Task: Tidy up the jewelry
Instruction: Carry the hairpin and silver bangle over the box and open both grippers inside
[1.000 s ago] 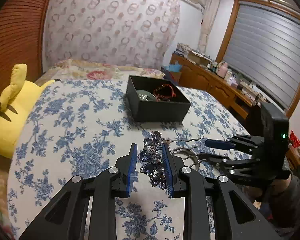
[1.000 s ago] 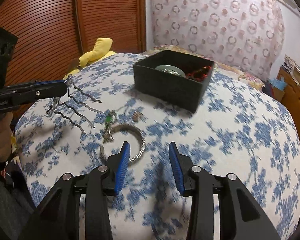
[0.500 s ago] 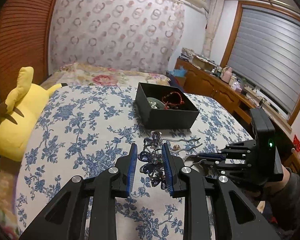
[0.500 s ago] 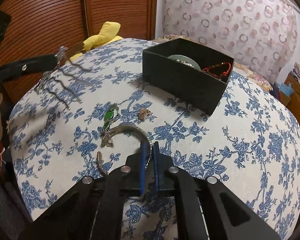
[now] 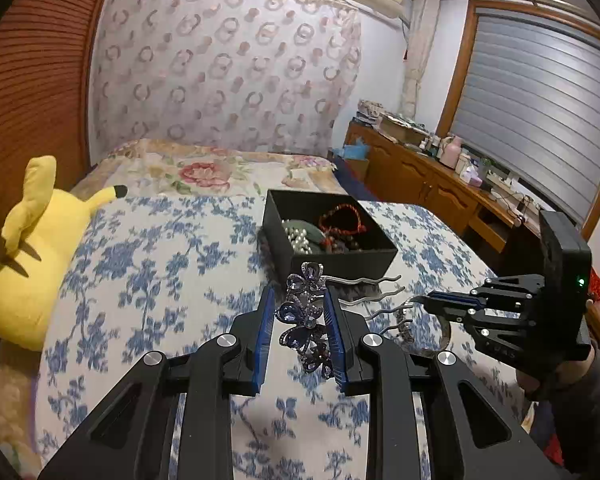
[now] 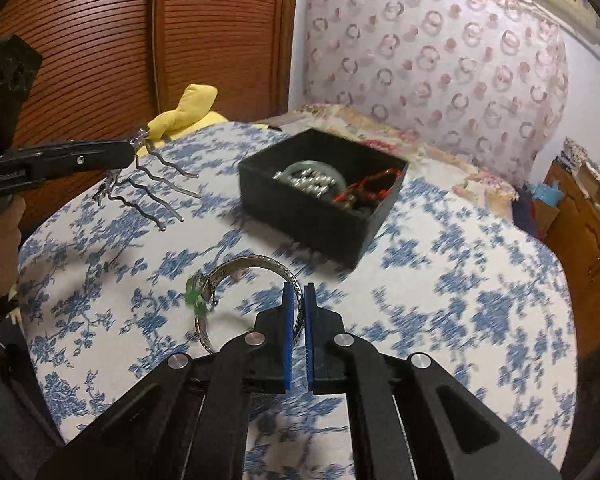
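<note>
My left gripper (image 5: 300,300) is shut on a purple jewelled hair comb (image 5: 306,316) and holds it above the table; its wavy silver prongs (image 6: 160,188) point toward the black box. My right gripper (image 6: 294,292) is shut on a silver bangle (image 6: 256,264), lifted off the cloth, with a green pendant (image 6: 196,300) hanging from it. The open black jewelry box (image 5: 328,236) (image 6: 320,200) holds pearls, a jade bangle and red bead bracelets. The right gripper also shows at the right of the left wrist view (image 5: 424,300).
The table has a blue floral cloth (image 5: 148,272). A yellow plush toy (image 5: 28,256) lies at its left edge. A bed (image 5: 204,168) is behind, with a wooden cabinet (image 5: 432,184) to the right and wooden slatted doors (image 6: 100,60) on the left.
My right gripper shut on the silver bangle and lifted it, the green pendant coming up with it. My left gripper rose with the hair comb and moved toward the box.
</note>
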`<action>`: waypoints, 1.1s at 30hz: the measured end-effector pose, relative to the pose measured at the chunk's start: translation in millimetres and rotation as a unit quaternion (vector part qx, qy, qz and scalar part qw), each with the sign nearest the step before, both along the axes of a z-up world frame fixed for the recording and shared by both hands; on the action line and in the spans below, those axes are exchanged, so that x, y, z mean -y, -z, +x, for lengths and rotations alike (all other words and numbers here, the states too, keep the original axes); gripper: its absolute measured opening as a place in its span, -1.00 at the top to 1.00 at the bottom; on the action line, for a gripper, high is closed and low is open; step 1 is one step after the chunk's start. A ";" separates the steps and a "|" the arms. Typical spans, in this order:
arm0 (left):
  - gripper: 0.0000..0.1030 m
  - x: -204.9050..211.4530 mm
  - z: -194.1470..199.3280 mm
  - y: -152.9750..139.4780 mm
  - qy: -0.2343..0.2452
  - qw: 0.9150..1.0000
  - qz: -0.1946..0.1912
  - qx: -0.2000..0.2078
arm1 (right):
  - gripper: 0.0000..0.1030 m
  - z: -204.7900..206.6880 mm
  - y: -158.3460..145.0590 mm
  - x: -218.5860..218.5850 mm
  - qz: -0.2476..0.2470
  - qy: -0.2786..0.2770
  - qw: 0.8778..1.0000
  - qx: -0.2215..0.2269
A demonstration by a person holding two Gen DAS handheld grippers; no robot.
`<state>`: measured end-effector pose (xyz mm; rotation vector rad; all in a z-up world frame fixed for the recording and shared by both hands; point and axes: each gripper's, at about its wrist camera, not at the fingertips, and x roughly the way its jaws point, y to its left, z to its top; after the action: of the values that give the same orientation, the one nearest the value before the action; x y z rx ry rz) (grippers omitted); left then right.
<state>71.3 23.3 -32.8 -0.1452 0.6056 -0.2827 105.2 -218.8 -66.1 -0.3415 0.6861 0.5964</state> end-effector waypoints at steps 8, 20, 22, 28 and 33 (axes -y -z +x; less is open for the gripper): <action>0.55 1.6 12.0 3.4 -0.001 1.000 -0.003 -0.003 | 0.89 24.0 23.7 -18.1 -0.048 0.029 0.998 0.010; 0.55 -13.1 5.7 4.0 -0.014 1.000 -0.007 -0.002 | 0.89 34.8 17.3 -37.0 -0.047 0.050 0.996 0.052; 0.55 -14.6 7.7 3.5 -0.015 1.000 -0.008 -0.002 | 0.89 33.9 12.6 -35.8 -0.041 0.049 0.997 0.051; 0.55 -13.6 18.4 -0.3 -0.011 1.000 -0.004 -0.002 | 0.89 39.1 -9.6 -27.2 -0.018 0.051 0.997 0.055; 0.55 -3.1 45.2 -11.4 -0.003 1.000 0.001 0.002 | 0.89 58.8 -24.9 -21.5 -0.006 0.057 0.996 0.066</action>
<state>116.5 26.3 -21.4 -0.1446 0.6006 -0.2768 164.0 -197.3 -41.3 -0.3481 0.5785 0.4579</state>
